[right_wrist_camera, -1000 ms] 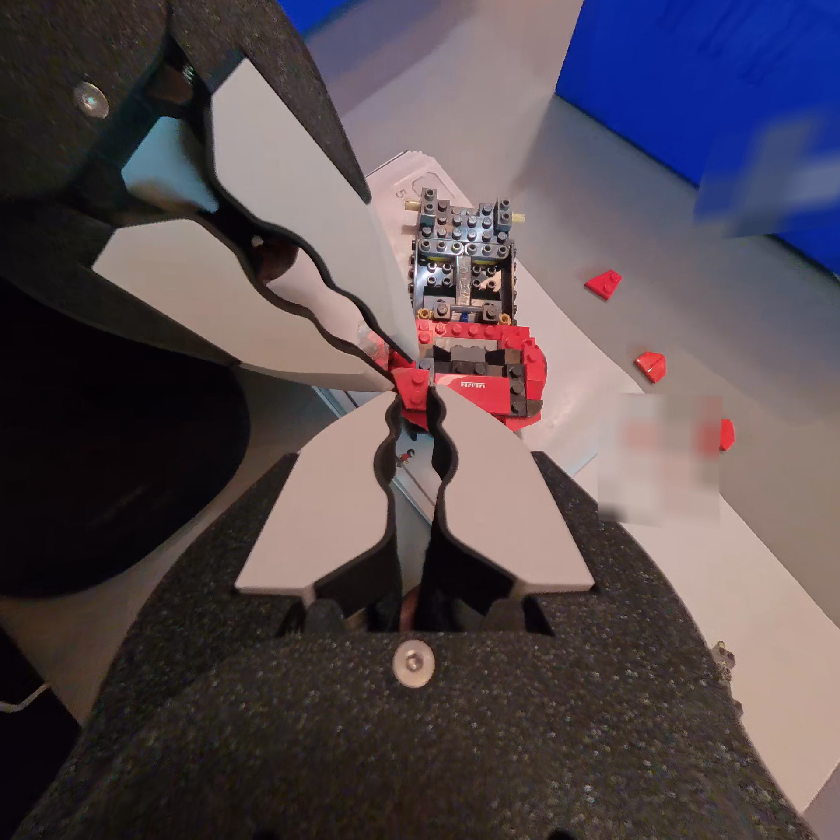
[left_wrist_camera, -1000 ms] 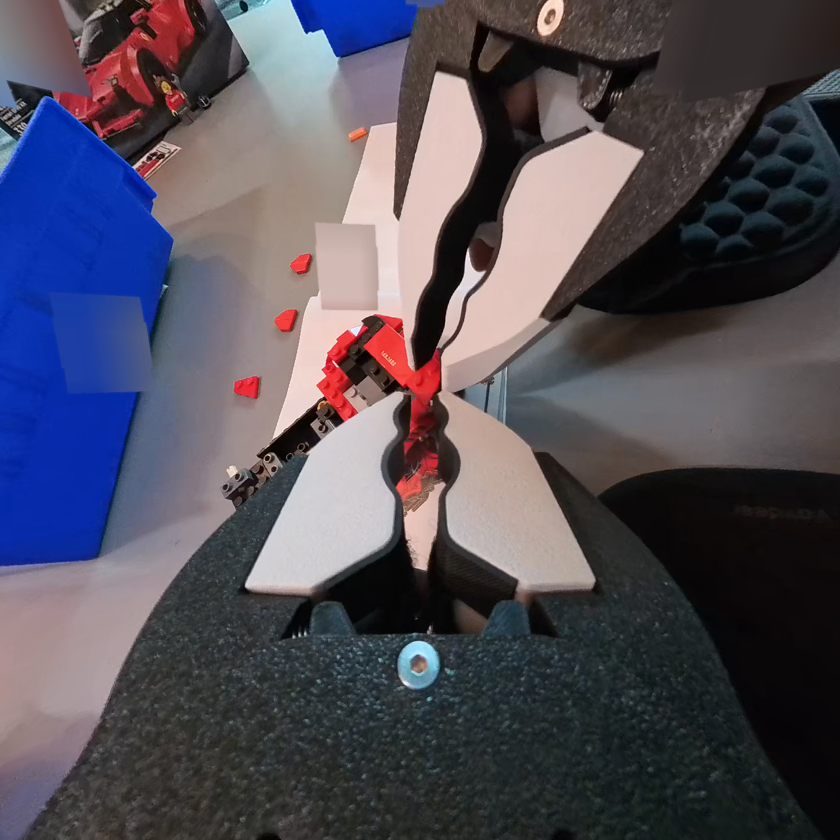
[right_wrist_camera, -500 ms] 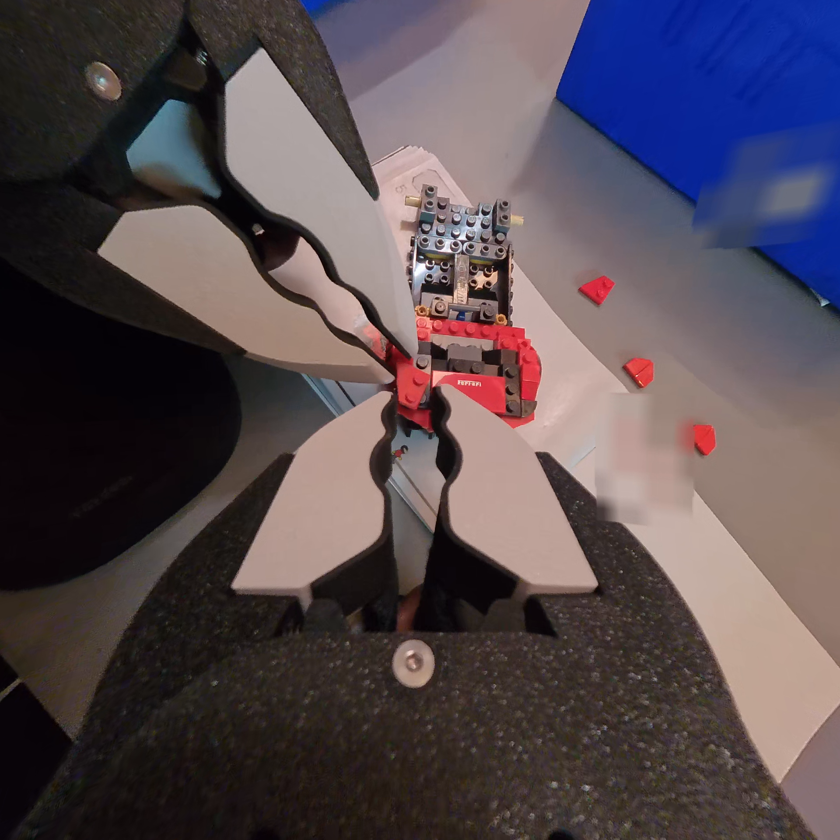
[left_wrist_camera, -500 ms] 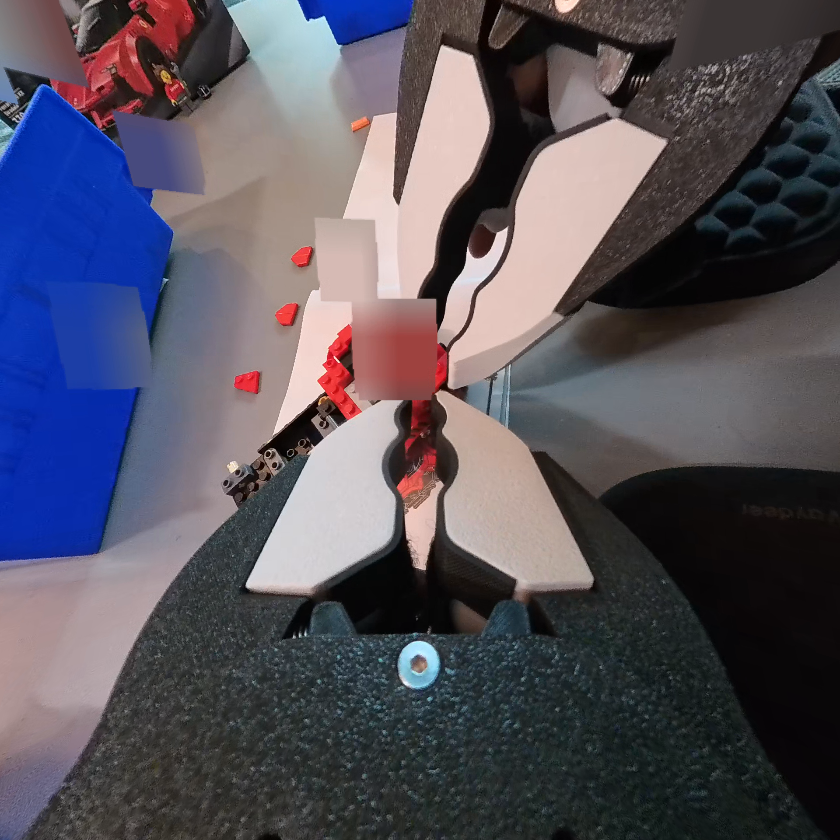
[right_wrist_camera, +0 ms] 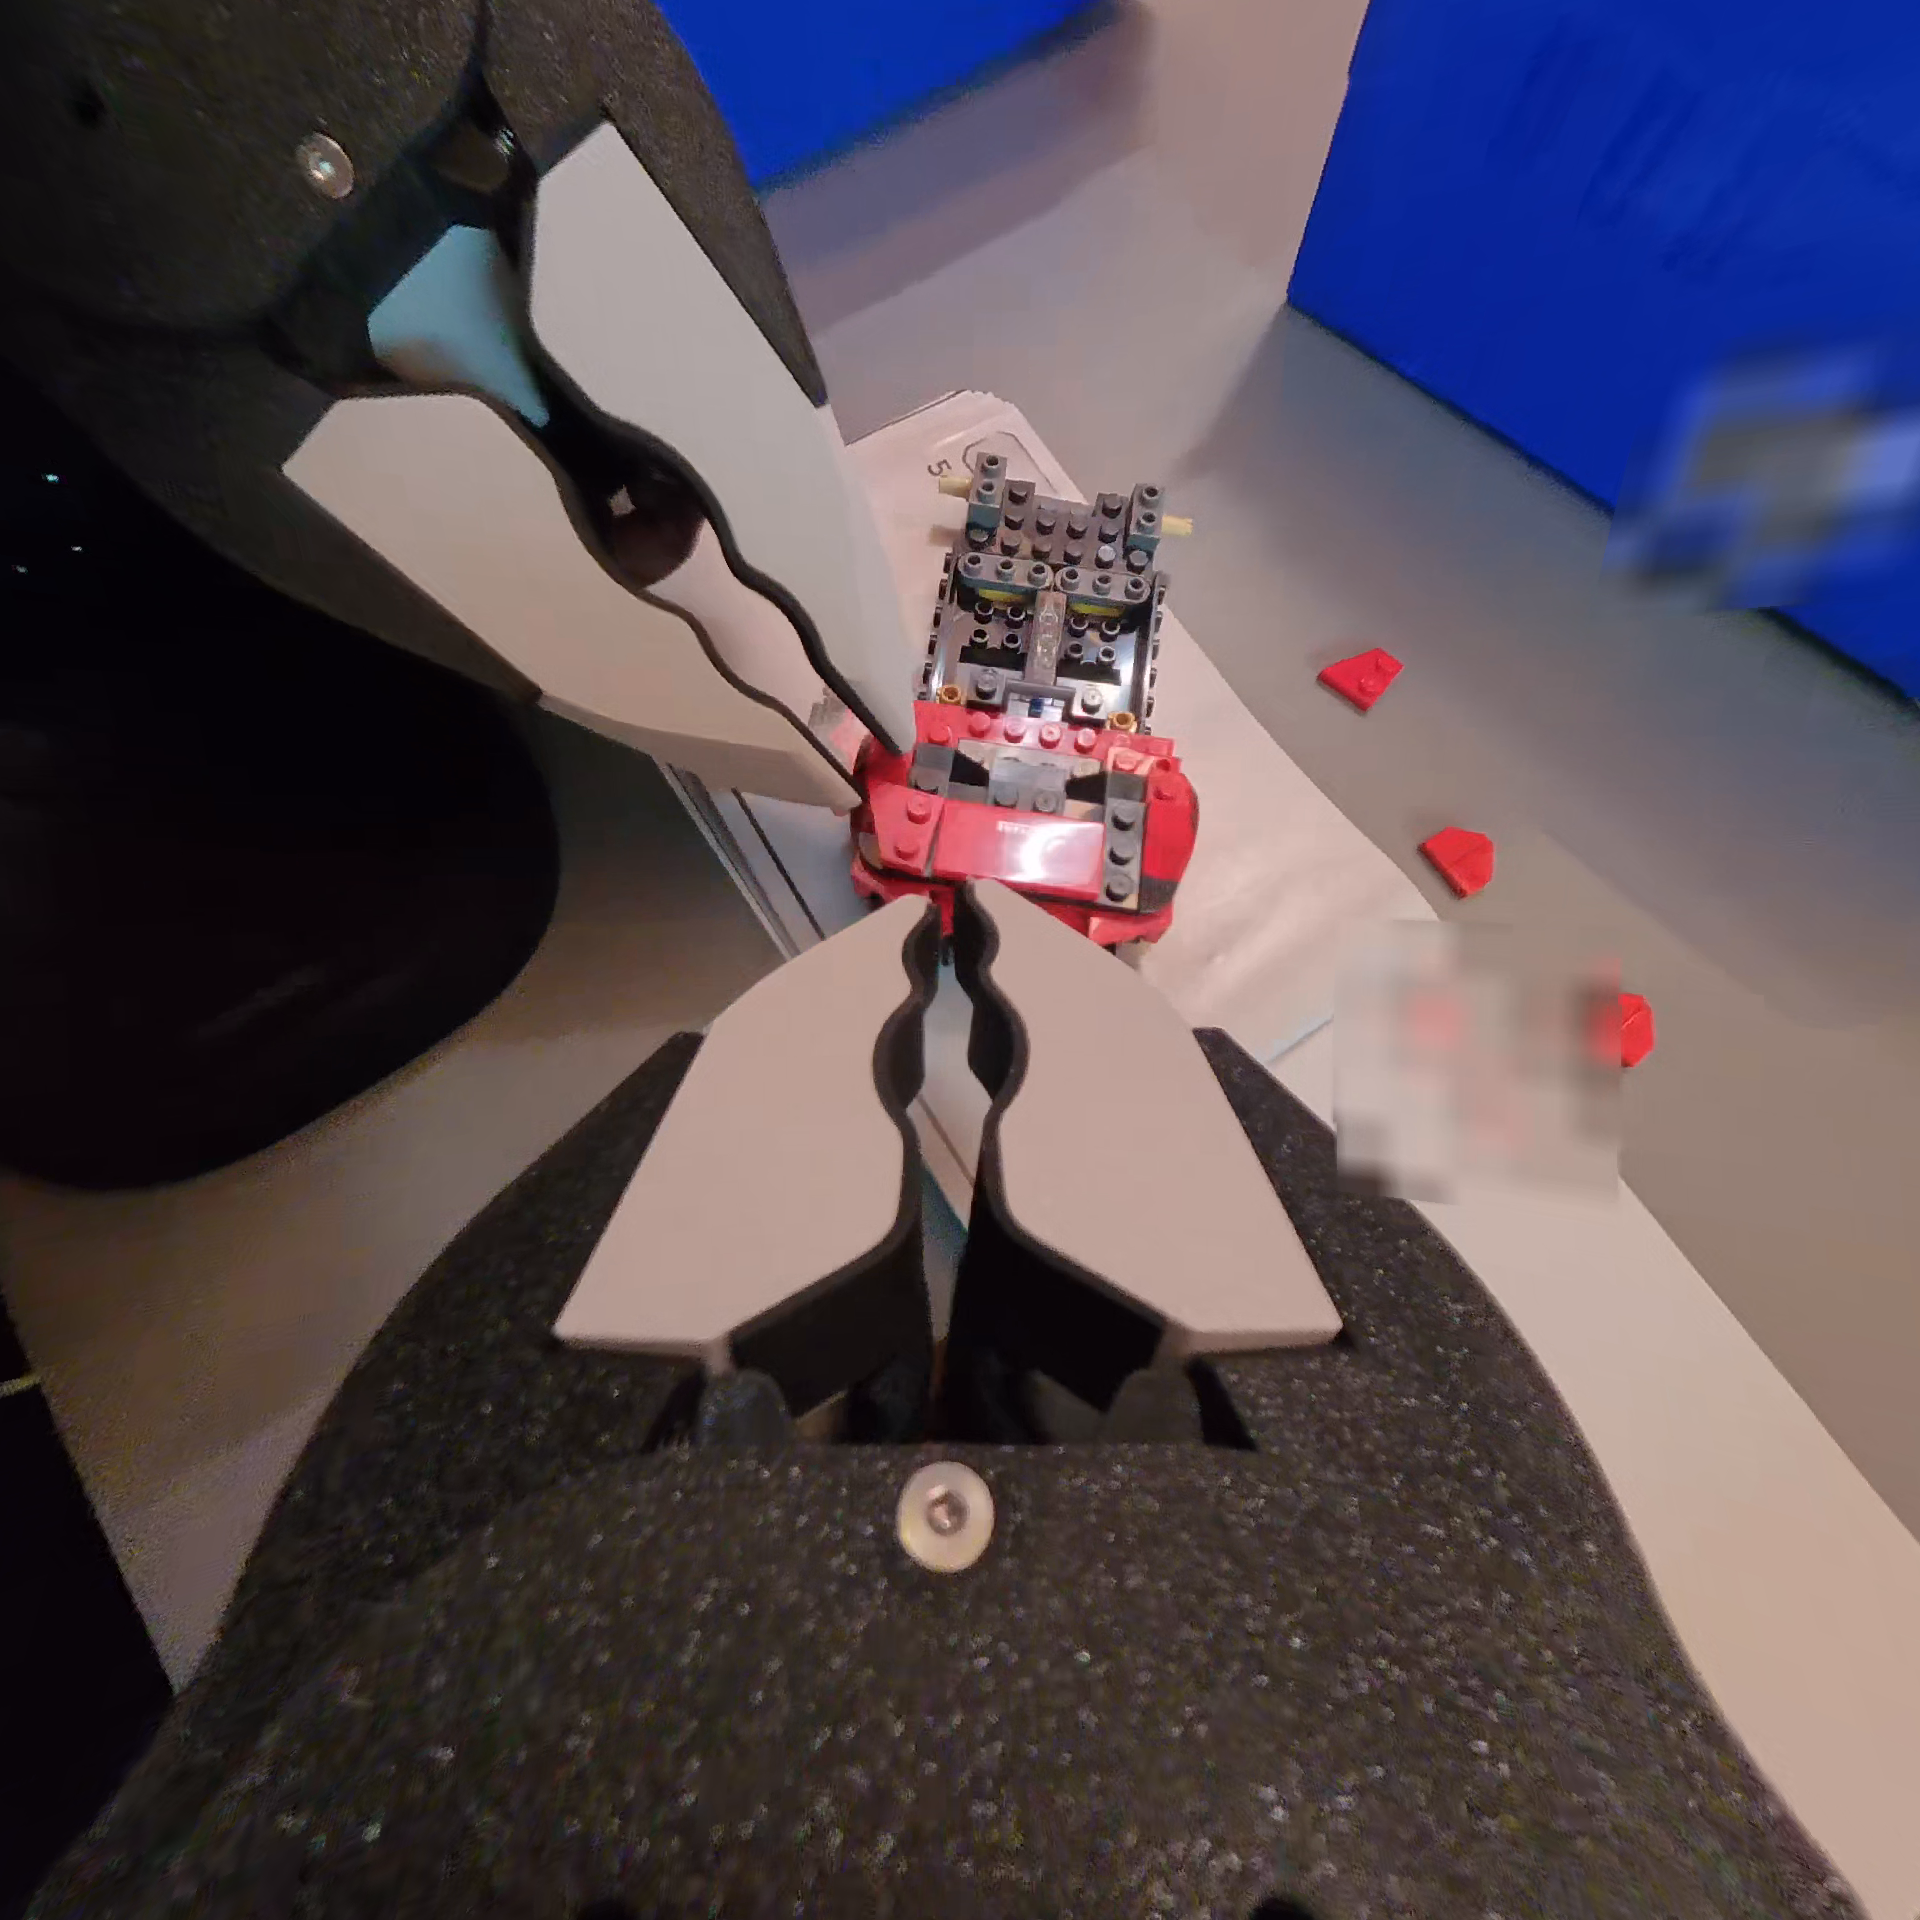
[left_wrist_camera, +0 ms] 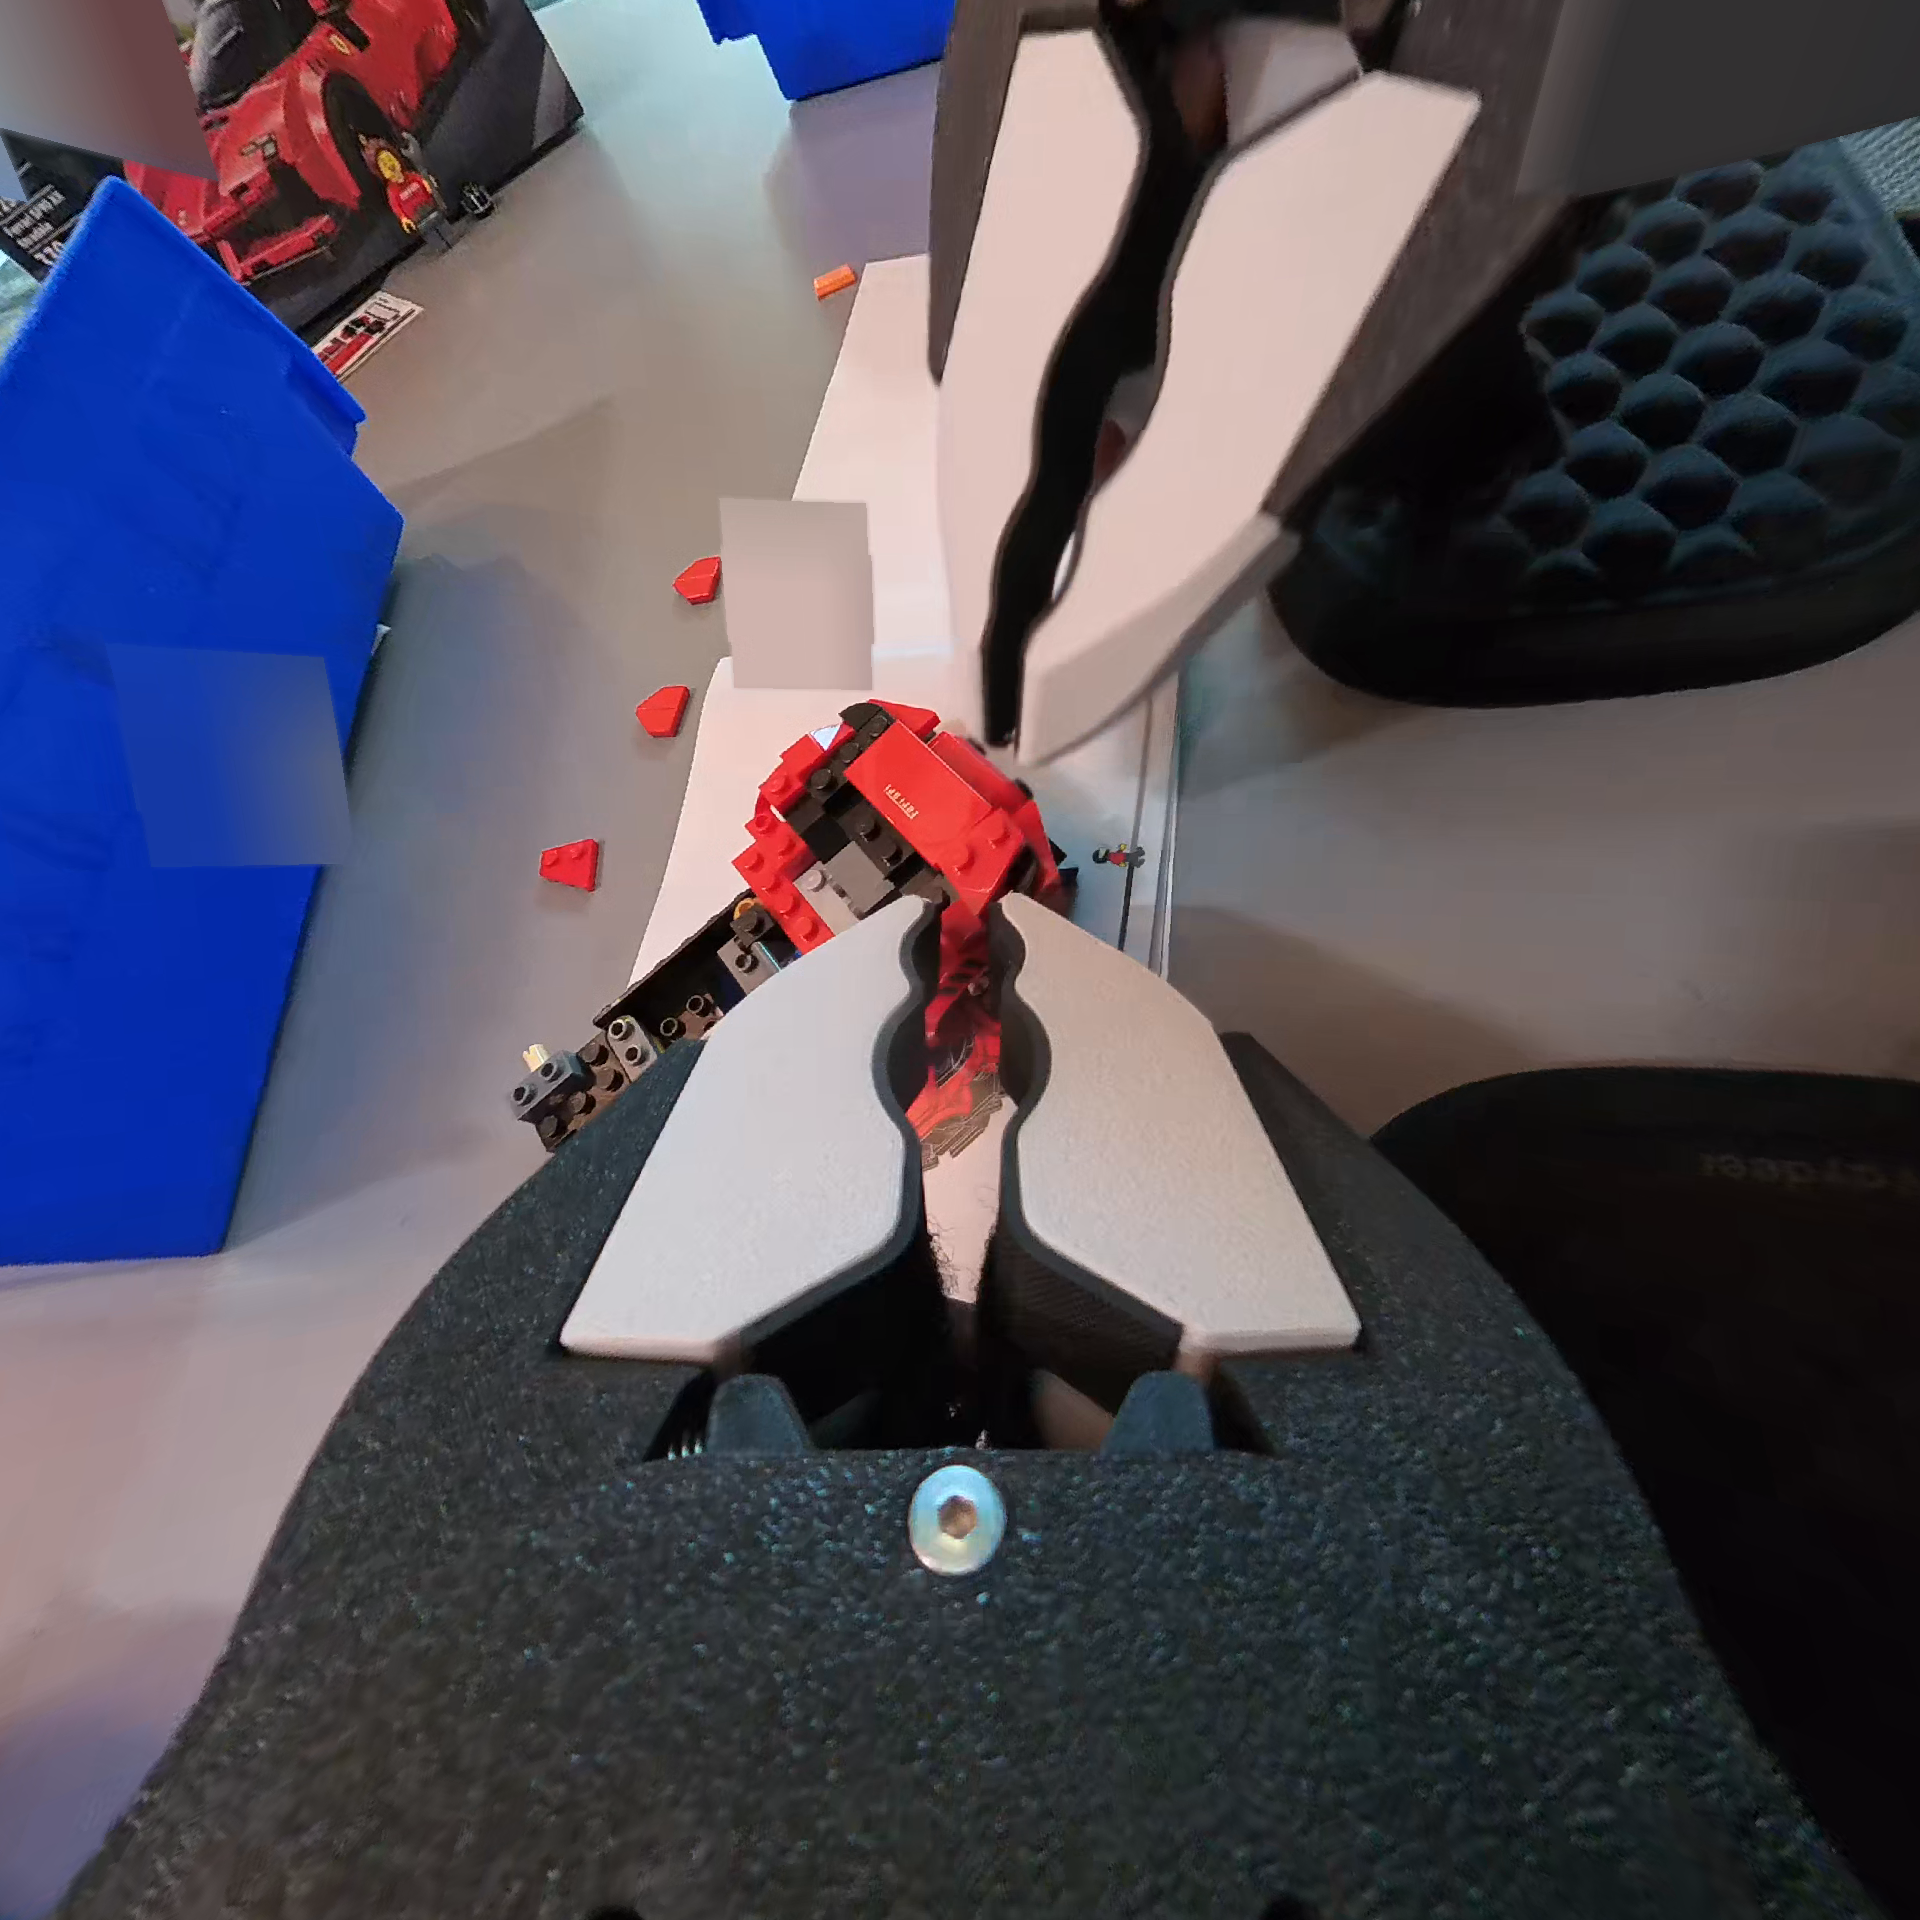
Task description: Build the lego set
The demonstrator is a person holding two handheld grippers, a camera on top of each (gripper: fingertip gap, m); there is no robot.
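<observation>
A partly built lego car (left_wrist_camera: 904,821) with a red nose and a dark grey studded chassis (right_wrist_camera: 1049,623) lies on a white instruction booklet (left_wrist_camera: 883,416). My left gripper (left_wrist_camera: 961,920) is shut on the red front corner of the car; it also shows in the right wrist view (right_wrist_camera: 876,777) at that corner. My right gripper (right_wrist_camera: 948,906) is shut and empty just in front of the car's nose. In the left wrist view it (left_wrist_camera: 1003,736) comes down from above, with its tips just off the nose.
Three loose red wedge pieces (left_wrist_camera: 663,712) (right_wrist_camera: 1458,860) lie on the grey table beside the booklet. A small orange piece (left_wrist_camera: 834,281) lies farther back. Blue bins (left_wrist_camera: 156,727) (right_wrist_camera: 1610,260) stand on one side, black padded objects (left_wrist_camera: 1662,416) on the other. The set's box (left_wrist_camera: 343,135) stands at the back. My two grippers' fingertips are within a few centimetres of each other. My right gripper's tips are some 25 cm from the small orange piece (left_wrist_camera: 834,281).
My right gripper has drawn back from the car's front corner, and the small red piece it held there now sits on the car. My left gripper stays at that corner.
</observation>
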